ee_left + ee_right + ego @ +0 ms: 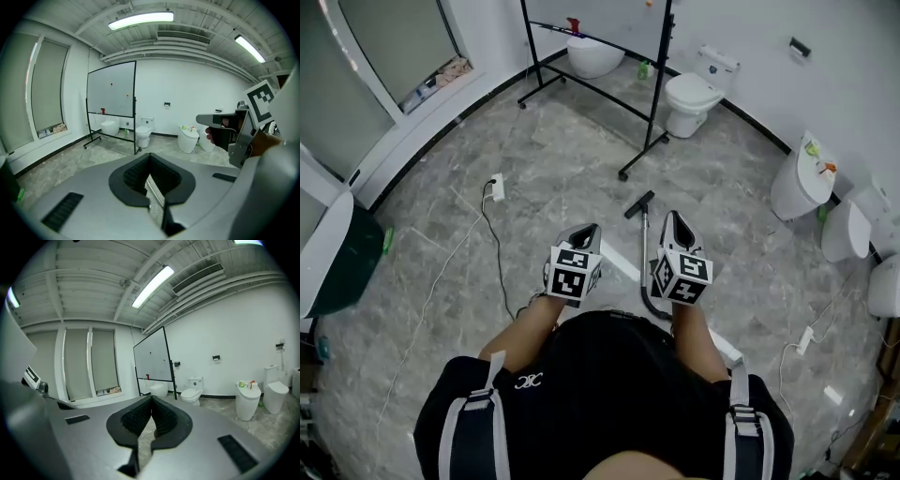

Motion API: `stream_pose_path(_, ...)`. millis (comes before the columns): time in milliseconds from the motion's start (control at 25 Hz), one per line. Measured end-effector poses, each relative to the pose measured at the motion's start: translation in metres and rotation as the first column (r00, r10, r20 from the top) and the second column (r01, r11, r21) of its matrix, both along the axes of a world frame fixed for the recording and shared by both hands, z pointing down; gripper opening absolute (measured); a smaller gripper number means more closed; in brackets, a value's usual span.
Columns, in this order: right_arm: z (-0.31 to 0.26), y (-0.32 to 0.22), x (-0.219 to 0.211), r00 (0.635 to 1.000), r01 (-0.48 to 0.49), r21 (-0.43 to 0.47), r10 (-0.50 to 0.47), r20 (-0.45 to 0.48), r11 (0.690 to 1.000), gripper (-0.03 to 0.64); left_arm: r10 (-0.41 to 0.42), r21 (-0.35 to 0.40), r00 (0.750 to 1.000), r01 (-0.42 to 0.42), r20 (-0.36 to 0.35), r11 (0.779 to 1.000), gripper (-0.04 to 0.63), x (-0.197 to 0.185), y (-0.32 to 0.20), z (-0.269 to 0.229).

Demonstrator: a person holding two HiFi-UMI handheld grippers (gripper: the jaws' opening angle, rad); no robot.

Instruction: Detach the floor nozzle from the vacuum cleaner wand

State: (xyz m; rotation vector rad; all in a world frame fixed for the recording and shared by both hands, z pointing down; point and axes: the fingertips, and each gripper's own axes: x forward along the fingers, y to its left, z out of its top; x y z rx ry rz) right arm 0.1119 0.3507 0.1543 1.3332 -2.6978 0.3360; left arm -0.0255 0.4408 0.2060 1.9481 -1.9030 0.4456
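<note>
Left gripper and right gripper both shut, empty, held above the floor; wand lies on the floor between them, nozzle at its far end. Judgement: wand a stiff, light tube; nozzle hard, smooth plastic; clamp the wand near the joint, pull the nozzle by its neck.

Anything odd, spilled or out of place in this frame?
Nothing spilled or broken. The vacuum cleaner wand lies on the floor, floor nozzle attached. The setting is unusual: several toilets stand around one open room, and a cord trails from a power strip.
</note>
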Motion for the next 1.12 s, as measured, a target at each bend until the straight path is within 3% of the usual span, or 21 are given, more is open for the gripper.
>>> stream_pose_path(200,0.002,-0.058,0.006,1.0,-0.011,-0.018,0.011,0.009,1.0,0.012,0.003,-0.01,1.0,-0.003,0.005,1.0,0.006,0.003,-0.055,-0.002)
stream_pose_path(520,0.042,-0.088,0.008,0.999,-0.033,-0.105,0.031,-0.029,0.994,0.012,0.004,-0.093,0.998,-0.01,-0.06,0.996,0.006,-0.004,-0.093,0.032)
stream_pose_path(840,0.054,-0.135,-0.006,0.996,-0.07,-0.1,0.063,-0.066,0.993,0.012,0.084,-0.077,0.995,-0.088,-0.048,0.993,0.006,-0.015,-0.155,0.043)
stream_pose_path(1120,0.062,-0.201,-0.024,0.981,-0.126,-0.069,0.114,-0.157,0.99,0.012,0.174,-0.083,0.983,-0.178,-0.053,0.981,0.006,-0.031,-0.234,0.049)
